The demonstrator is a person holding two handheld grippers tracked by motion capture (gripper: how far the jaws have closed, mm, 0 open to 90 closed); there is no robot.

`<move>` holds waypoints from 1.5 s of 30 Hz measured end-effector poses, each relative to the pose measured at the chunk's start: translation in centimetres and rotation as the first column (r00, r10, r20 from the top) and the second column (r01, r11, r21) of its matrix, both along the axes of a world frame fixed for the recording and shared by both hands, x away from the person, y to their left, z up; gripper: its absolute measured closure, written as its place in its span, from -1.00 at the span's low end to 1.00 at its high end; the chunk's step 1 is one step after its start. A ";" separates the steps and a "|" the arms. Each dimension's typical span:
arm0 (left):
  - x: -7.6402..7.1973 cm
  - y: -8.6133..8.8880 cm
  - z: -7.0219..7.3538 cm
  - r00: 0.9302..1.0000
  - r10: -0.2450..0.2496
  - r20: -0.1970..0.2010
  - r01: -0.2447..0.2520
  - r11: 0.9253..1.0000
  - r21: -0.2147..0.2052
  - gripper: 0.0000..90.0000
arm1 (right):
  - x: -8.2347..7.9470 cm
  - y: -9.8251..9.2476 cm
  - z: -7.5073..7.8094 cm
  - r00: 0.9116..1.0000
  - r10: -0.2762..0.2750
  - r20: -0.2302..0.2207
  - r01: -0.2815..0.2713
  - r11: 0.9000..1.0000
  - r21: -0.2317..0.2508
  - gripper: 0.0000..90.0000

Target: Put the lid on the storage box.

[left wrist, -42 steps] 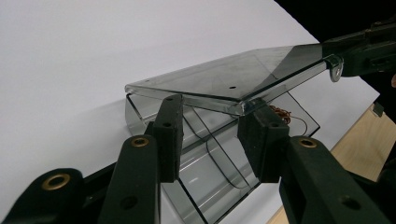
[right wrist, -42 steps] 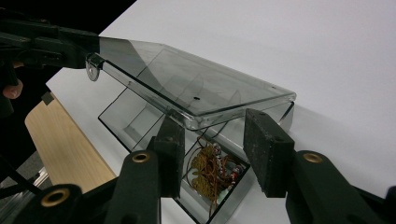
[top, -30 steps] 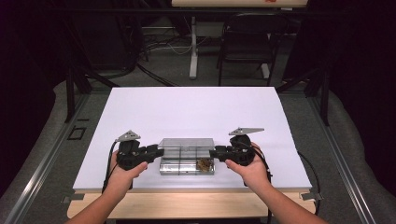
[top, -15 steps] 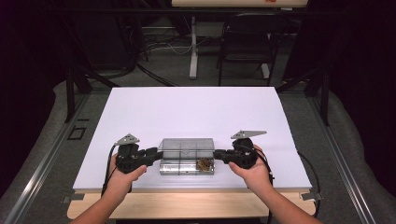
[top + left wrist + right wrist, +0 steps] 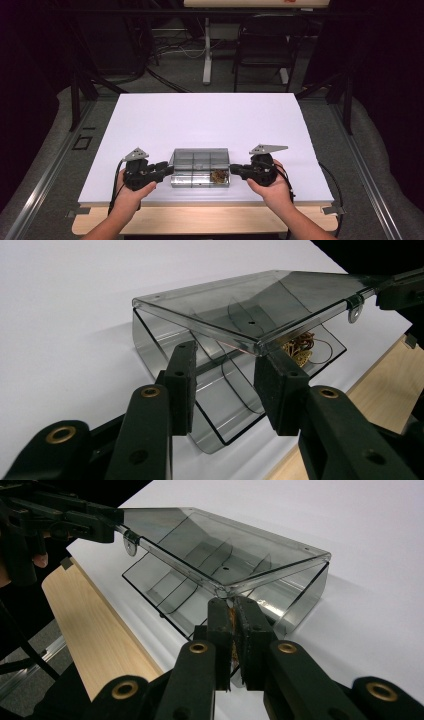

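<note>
Left gripper [image 5: 227,385] fingers open, right gripper [image 5: 231,630] fingers pinching clear box [image 5: 200,167] lid corner.

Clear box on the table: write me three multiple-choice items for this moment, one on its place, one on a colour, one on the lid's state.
1. Where does the box sit on the table?
A. at the far edge
B. near the person's edge, between the two tongs
C. in the far left corner

2. What colour is the small clutter in one compartment?
A. golden brown
B. blue
C. green

3. How is the lid?
A. shut flat
B. taken off, lying beside the box
C. raised part way at the front

Answers:
1 B: the high view shows it between the left tongs and the right tongs.
2 A: it shows through the clear wall.
3 C: both gripper views show a gap under the lid's front edge.
</note>
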State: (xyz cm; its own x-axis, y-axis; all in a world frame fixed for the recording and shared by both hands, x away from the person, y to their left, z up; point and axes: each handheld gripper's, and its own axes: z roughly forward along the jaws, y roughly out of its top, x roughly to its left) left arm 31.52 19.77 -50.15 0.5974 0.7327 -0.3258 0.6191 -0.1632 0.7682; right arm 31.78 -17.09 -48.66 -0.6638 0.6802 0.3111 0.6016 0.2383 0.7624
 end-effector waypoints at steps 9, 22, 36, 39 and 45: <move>-0.6 0.3 -0.3 1.000 -0.012 0.001 0.012 1.000 0.008 0.56 | -0.4 0.2 -0.4 1.000 0.018 0.004 -0.018 1.000 -0.020 0.91; -1.5 0.7 -0.7 0.998 -0.052 0.021 0.052 0.999 0.005 0.71 | -0.8 0.1 -1.3 1.000 0.014 0.002 -0.014 1.000 -0.008 0.89; -2.0 0.5 -1.4 0.997 -0.076 0.030 0.075 0.997 0.032 0.72 | -1.3 0.2 -2.5 1.000 0.006 -0.009 -0.006 1.000 -0.007 0.88; -2.1 0.5 -1.5 0.997 -0.076 0.024 0.075 0.997 0.034 0.72 | -1.3 0.2 -2.5 1.000 0.011 -0.010 -0.011 1.000 -0.018 0.88; -2.2 0.4 -2.2 0.997 -0.074 0.015 0.074 0.997 0.035 0.71 | -1.5 0.2 -3.2 1.000 0.007 -0.019 -0.007 1.000 -0.018 0.87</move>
State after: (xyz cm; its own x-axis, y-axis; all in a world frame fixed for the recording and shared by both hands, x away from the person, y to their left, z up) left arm 29.28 20.12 -52.36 0.6555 0.6968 -0.2914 0.5921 -0.2345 0.7710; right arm 30.32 -16.88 -51.85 -0.6628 0.6810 0.3113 0.6140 0.2564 0.7464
